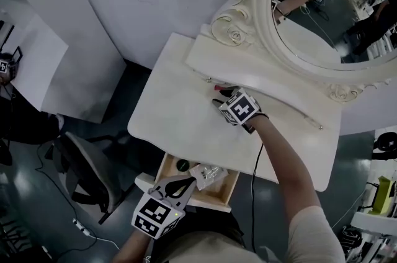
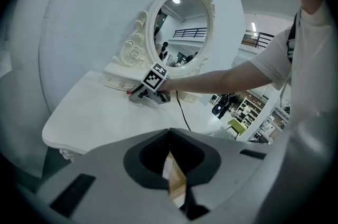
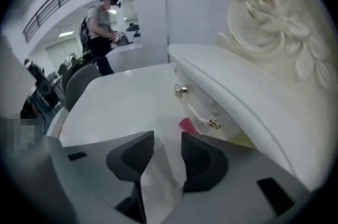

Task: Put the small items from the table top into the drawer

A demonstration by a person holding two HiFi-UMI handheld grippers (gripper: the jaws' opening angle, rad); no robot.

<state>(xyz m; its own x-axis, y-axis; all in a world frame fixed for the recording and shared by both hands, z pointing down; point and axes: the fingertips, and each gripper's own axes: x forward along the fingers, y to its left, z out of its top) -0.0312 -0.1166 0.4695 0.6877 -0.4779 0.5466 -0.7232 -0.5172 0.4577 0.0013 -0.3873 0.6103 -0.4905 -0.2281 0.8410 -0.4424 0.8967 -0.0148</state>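
Cream-white, the table stands against a curved wall under an ornate mirror, and its top is nearly bare. The one thing left on it for you is a small red item. It lies at the back, right against the foot of the mirror's shelf, below the little knobs.

Your right gripper points down toward it with its jaws apart. Only table top shows between them, and the red item sits just beyond the right-hand jaw, not between the pads. Your left gripper hangs over the open drawer with its jaws closed together on nothing. A black round piece and a clear packet already lie in the drawer.

What the red item is cannot be made out. It looks small and light, and probably hard and smooth. Expect it to skid on the glossy top or squirt out from the pads rather than resist.

The shelf behind it leaves little room for a jaw on that side. Straddle it along the line of the shelf instead, with one jaw on each free side. Move the gripper toward the shelf first so the item is centred between the pads, then close gently across its narrow middle.
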